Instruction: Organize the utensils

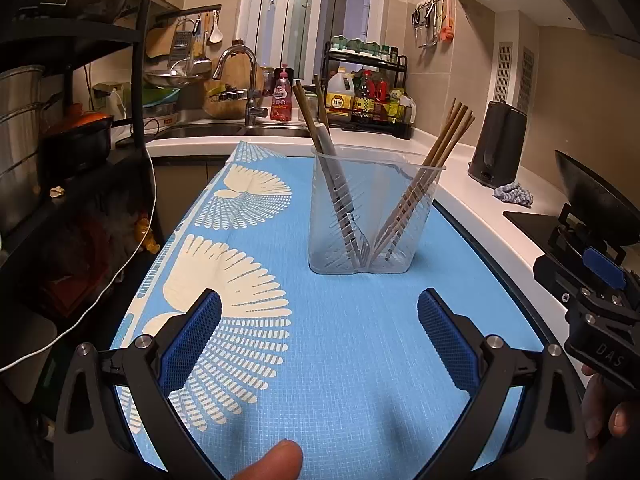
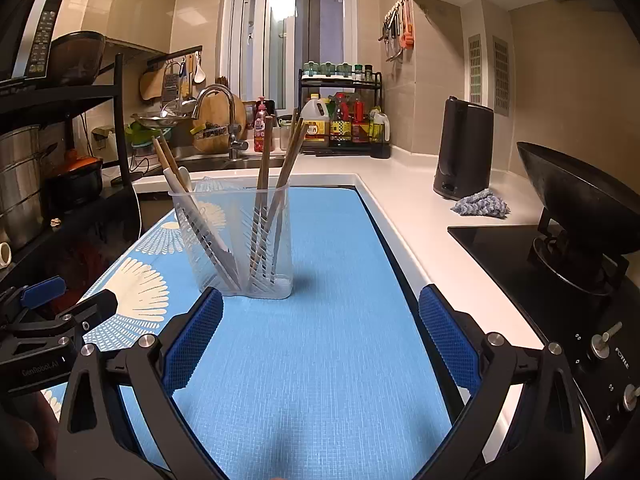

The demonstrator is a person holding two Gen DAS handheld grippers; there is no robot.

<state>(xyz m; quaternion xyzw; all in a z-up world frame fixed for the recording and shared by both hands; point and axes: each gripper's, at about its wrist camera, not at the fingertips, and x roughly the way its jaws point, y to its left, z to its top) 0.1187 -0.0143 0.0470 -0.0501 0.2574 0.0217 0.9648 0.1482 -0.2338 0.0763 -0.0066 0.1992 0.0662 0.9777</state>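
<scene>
Spread jaws, utensil holder point(image 1: 376, 212) beyond.

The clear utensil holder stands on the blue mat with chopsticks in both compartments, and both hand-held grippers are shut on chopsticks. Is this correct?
Not quite. Both wrist views show the left hand-held gripper and right hand-held gripper open and empty. The rest holds: the clear utensil holder stands on the blue mat, chopsticks in both compartments.

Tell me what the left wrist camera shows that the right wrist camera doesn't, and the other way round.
Only the left wrist view shows a fingertip at the bottom edge.
Only the right wrist view shows the stove knobs and the whole black cooktop.
Both show the clear utensil holder with chopsticks, standing on the blue mat, the dark kettle, and open, empty grippers: left gripper, right gripper.
</scene>
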